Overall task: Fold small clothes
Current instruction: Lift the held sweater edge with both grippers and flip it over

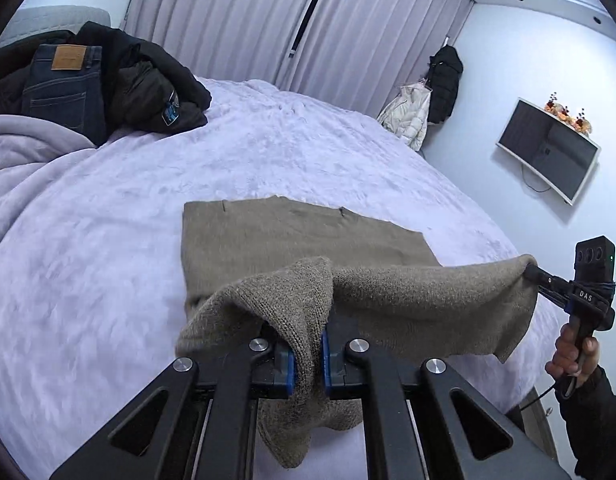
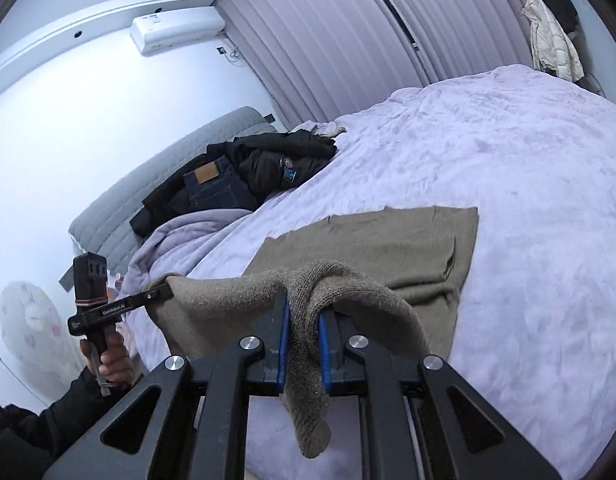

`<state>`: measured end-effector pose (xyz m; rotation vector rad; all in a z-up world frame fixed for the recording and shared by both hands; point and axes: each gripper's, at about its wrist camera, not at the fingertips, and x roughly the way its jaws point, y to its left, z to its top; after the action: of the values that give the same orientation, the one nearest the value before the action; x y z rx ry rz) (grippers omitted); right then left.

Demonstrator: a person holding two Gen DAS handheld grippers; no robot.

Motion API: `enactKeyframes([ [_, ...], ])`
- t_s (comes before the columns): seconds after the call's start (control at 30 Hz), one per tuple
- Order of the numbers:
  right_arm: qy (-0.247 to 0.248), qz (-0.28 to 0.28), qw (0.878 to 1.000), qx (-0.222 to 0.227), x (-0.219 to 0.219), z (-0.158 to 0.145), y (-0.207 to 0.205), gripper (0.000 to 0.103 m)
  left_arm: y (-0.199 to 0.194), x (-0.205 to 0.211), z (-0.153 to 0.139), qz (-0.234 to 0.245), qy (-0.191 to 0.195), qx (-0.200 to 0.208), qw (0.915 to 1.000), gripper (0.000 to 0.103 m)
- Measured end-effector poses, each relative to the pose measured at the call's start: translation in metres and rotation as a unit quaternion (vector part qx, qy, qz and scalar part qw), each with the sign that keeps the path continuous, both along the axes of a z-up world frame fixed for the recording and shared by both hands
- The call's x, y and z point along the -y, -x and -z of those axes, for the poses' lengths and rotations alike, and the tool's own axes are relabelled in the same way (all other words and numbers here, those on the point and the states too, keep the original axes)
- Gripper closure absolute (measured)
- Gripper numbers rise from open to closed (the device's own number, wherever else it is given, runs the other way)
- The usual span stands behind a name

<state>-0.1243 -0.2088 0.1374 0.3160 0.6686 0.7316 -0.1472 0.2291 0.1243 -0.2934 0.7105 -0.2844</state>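
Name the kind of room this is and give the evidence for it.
Most likely a bedroom: a bed with a padded headboard, a wall-mounted television, and coats hanging by long curtains.

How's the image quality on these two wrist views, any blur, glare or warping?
Left wrist view: heavy fisheye bending of the bed and curtains, dark corners, even cool light, no glare; the knit garment looks slightly soft. Right wrist view: same warping and dark corners, flat light, garment weave sharp near the camera.
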Motion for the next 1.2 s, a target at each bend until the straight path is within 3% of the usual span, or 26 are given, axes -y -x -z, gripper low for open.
enactKeyframes([
  [0.23, 0.034, 0.034, 0.996, -0.069, -0.023, 0.027, -0.108, 0.090, -0.104, -0.005, 0.048, -0.016, 0.017, -0.106, 0.9941, 0.093],
  [0.37, 0.061, 0.057, 0.990, -0.115, -0.029, 0.059, -0.148, 0.088, -0.143, -0.010, 0.087, -0.020, 0.038, -0.178, 0.9831, 0.092],
  [0.4, 0.063, 0.061, 0.988, -0.127, -0.029, 0.066, -0.155, 0.084, -0.150, -0.013, 0.097, -0.015, 0.050, -0.197, 0.9790, 0.087],
  [0.43, 0.068, 0.069, 0.986, -0.138, -0.029, 0.073, -0.163, 0.083, -0.155, -0.016, 0.104, -0.012, 0.063, -0.209, 0.9759, 0.071],
  [0.47, 0.074, 0.075, 0.983, -0.153, -0.028, 0.079, -0.171, 0.075, -0.157, -0.021, 0.109, -0.005, 0.087, -0.216, 0.9726, 0.064],
  [0.53, 0.085, 0.086, 0.978, -0.172, -0.025, 0.086, -0.182, 0.055, -0.153, -0.027, 0.107, 0.007, 0.125, -0.210, 0.9696, 0.036],
  [0.57, 0.092, 0.095, 0.976, -0.174, -0.024, 0.086, -0.183, 0.039, -0.144, -0.028, 0.102, 0.004, 0.122, -0.203, 0.9715, 0.025],
  [0.6, 0.093, 0.101, 0.976, -0.172, -0.022, 0.084, -0.180, 0.034, -0.133, -0.028, 0.096, 0.000, 0.113, -0.193, 0.9746, 0.008],
  [0.63, 0.085, 0.098, 0.977, -0.169, -0.020, 0.082, -0.175, 0.034, -0.122, -0.027, 0.090, -0.004, 0.099, -0.183, 0.9781, 0.001],
  [0.7, 0.082, 0.083, 0.981, -0.158, -0.020, 0.076, -0.154, 0.034, -0.097, -0.020, 0.082, 0.006, 0.066, -0.168, 0.9835, 0.001],
  [0.8, 0.113, 0.064, 0.981, -0.142, -0.026, 0.074, -0.119, 0.034, -0.075, -0.006, 0.083, 0.026, 0.065, -0.167, 0.9835, 0.001],
  [0.97, 0.141, 0.056, 0.982, -0.115, -0.039, 0.073, -0.089, 0.040, -0.069, 0.013, 0.085, 0.031, 0.051, -0.160, 0.9853, 0.002],
  [1.0, 0.135, 0.048, 0.983, -0.115, -0.041, 0.073, -0.087, 0.040, -0.071, 0.016, 0.088, 0.035, 0.048, -0.166, 0.9843, 0.007],
  [1.03, 0.132, 0.042, 0.983, -0.121, -0.043, 0.075, -0.089, 0.041, -0.075, 0.017, 0.091, 0.034, 0.043, -0.173, 0.9833, 0.031],
  [1.07, 0.134, 0.037, 0.982, -0.129, -0.046, 0.080, -0.092, 0.048, -0.081, 0.019, 0.096, 0.038, 0.043, -0.186, 0.9810, 0.048],
  [1.1, 0.143, 0.033, 0.980, -0.136, -0.050, 0.085, -0.095, 0.058, -0.088, 0.018, 0.103, 0.041, 0.047, -0.208, 0.9760, 0.078],
  [1.13, 0.151, 0.026, 0.978, -0.142, -0.053, 0.090, -0.098, 0.064, -0.093, 0.016, 0.108, 0.043, 0.055, -0.222, 0.9726, 0.087],
  [1.17, 0.154, 0.021, 0.977, -0.148, -0.055, 0.094, -0.100, 0.083, -0.096, 0.013, 0.109, 0.044, 0.066, -0.232, 0.9696, 0.088],
  [1.2, 0.154, 0.021, 0.976, -0.150, -0.056, 0.095, -0.102, 0.092, -0.097, 0.011, 0.106, 0.040, 0.069, -0.229, 0.9702, 0.089],
])
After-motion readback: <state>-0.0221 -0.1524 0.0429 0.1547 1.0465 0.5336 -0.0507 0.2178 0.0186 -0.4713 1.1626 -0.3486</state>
